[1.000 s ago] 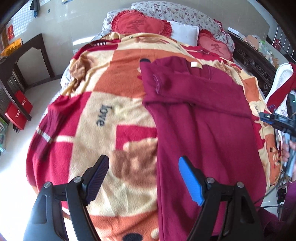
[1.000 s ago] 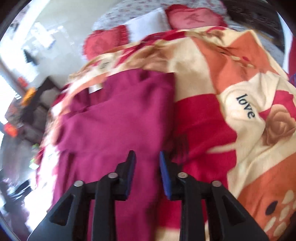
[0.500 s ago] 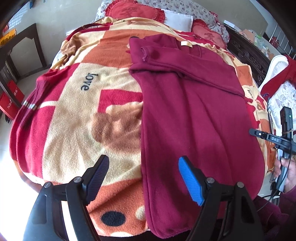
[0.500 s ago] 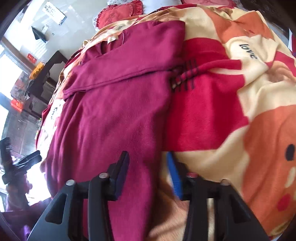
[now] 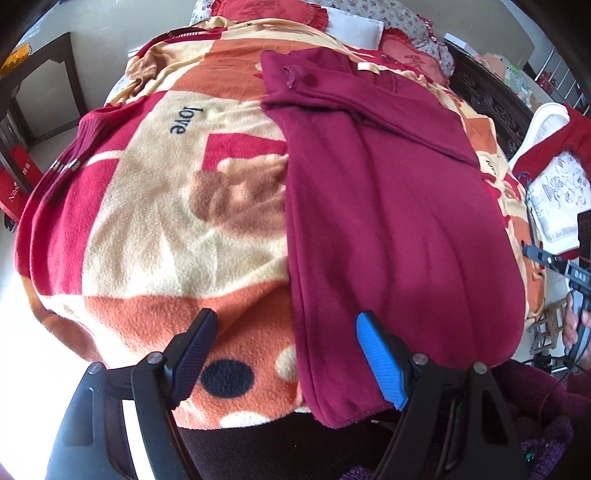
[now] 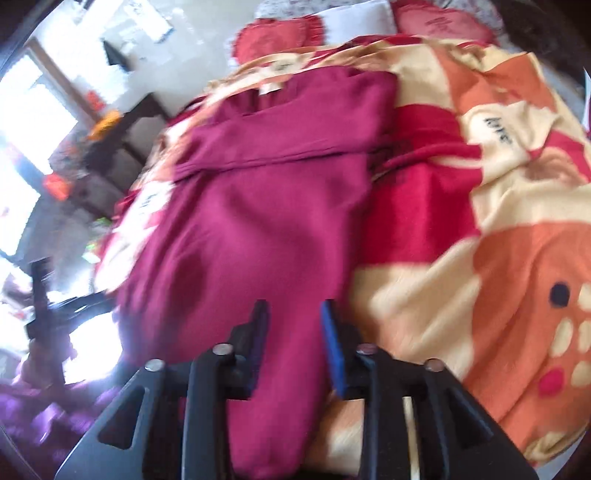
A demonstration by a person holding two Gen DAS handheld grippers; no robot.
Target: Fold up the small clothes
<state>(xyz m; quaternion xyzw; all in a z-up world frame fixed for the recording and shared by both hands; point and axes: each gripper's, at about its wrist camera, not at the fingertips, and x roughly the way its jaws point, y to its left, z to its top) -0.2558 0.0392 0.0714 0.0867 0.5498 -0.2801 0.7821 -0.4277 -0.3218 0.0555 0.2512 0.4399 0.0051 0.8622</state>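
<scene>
A maroon fleece garment (image 5: 388,206) lies flat and lengthwise on a patterned blanket (image 5: 155,206), its sleeve folded across the top. It also shows in the right wrist view (image 6: 266,221). My left gripper (image 5: 284,354) is wide open and empty, above the garment's near left hem corner. My right gripper (image 6: 293,332) is part open over the garment's near right edge, with cloth showing between the jaws but not pinched. The right gripper also shows at the right edge of the left wrist view (image 5: 569,269).
The blanket covers a bed with red pillows (image 5: 266,11) and a white pillow (image 5: 354,26) at the head. A dark side table (image 5: 33,92) stands at left. A dark carved bed frame (image 5: 491,99) and a white chair (image 5: 554,177) stand at right.
Both grippers have drawn back toward the near end of the garment. The left stays wide open. The right has opened a little and now sits over the garment's near right edge.
</scene>
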